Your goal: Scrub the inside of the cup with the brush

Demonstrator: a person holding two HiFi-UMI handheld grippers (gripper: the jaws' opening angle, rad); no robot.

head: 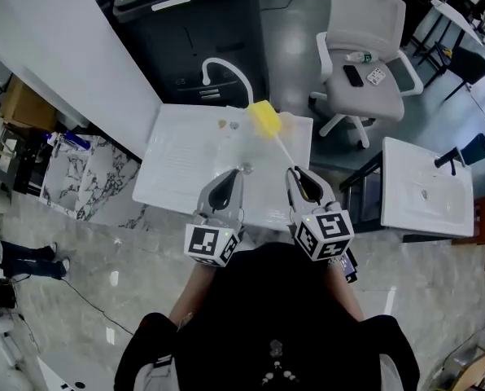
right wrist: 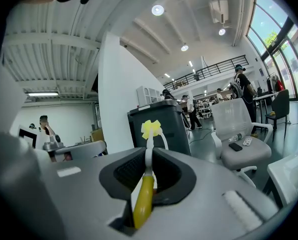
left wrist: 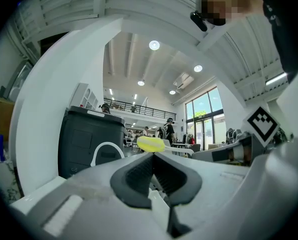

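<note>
My right gripper (head: pixel 299 176) (right wrist: pixel 150 153) is shut on the brush, its yellow handle (right wrist: pixel 143 204) lying between the jaws. The white stem (head: pixel 282 148) runs forward to the yellow sponge head (head: pixel 264 119) (right wrist: pixel 151 129). Beside it on the left, my left gripper (head: pixel 229 177) (left wrist: pixel 154 157) is shut, with a thin pale sliver (left wrist: pixel 155 202) pinched between the pads. That sliver looks like the wall of a clear cup (head: pixel 239 149), which shows only faintly in the head view. The brush head (left wrist: pixel 150 144) hangs just beyond the left jaw tips. Both grippers are held up over the white basin top (head: pixel 173 165).
A white curved faucet (head: pixel 228 69) rises at the basin's far edge, in front of a dark bin (head: pixel 194 31). A white office chair (head: pixel 364 63) carrying a bottle and a phone stands at the far right. A second white basin (head: pixel 426 190) sits at the right.
</note>
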